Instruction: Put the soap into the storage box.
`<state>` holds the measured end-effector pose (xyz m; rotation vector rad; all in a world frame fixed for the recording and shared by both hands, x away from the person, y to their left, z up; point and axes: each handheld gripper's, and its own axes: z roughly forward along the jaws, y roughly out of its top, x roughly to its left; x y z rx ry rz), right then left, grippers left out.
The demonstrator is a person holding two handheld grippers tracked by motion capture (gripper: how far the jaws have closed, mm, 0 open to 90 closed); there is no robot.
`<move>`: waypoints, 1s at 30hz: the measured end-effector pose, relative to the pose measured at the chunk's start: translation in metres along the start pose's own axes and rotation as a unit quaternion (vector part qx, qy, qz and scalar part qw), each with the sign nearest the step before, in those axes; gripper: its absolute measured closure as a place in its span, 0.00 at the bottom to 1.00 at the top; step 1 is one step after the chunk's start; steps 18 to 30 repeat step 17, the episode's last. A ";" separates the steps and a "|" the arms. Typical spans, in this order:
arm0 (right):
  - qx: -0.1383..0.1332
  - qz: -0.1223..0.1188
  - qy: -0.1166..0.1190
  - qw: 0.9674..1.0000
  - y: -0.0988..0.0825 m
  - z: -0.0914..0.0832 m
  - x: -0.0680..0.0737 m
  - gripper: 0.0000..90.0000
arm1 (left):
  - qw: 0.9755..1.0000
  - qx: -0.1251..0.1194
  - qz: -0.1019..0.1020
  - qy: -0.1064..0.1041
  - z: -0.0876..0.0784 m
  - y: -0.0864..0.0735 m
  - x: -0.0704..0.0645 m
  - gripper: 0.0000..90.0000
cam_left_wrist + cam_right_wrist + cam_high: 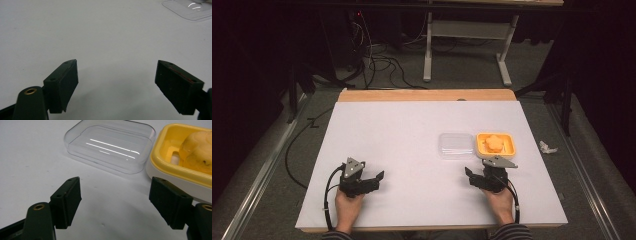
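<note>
White table (pixel 402 150) holds clear lid (pixel 110 147) beside yellow box (pixel 175 170). Both grippers, left gripper (pixel 116 82) and right gripper (pixel 115 202), empty, jaws apart. Step: approach; next, right gripper must reach lid.

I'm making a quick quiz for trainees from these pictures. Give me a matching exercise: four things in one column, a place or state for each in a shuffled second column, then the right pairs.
1. clear lid
2. yellow tray
3. right gripper
4. crumpled paper

a. on the floor, right of the table
b. jaws apart, nothing between them
c. lying on the table, left of the tray
d. holds an orange piece of food

Pairs: 1-c, 2-d, 3-b, 4-a
</note>
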<state>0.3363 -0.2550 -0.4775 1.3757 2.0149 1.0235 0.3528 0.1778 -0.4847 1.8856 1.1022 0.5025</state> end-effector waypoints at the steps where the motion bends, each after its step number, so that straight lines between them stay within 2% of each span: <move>1: 0.000 0.000 0.000 1.000 0.000 0.000 0.000 0.29 | 1.000 0.000 0.000 0.000 0.000 0.000 0.000 0.21; 30: -0.002 -0.003 -0.003 1.000 -0.001 0.001 0.002 0.29 | 1.000 -0.003 0.001 0.001 -0.001 0.000 0.000 0.21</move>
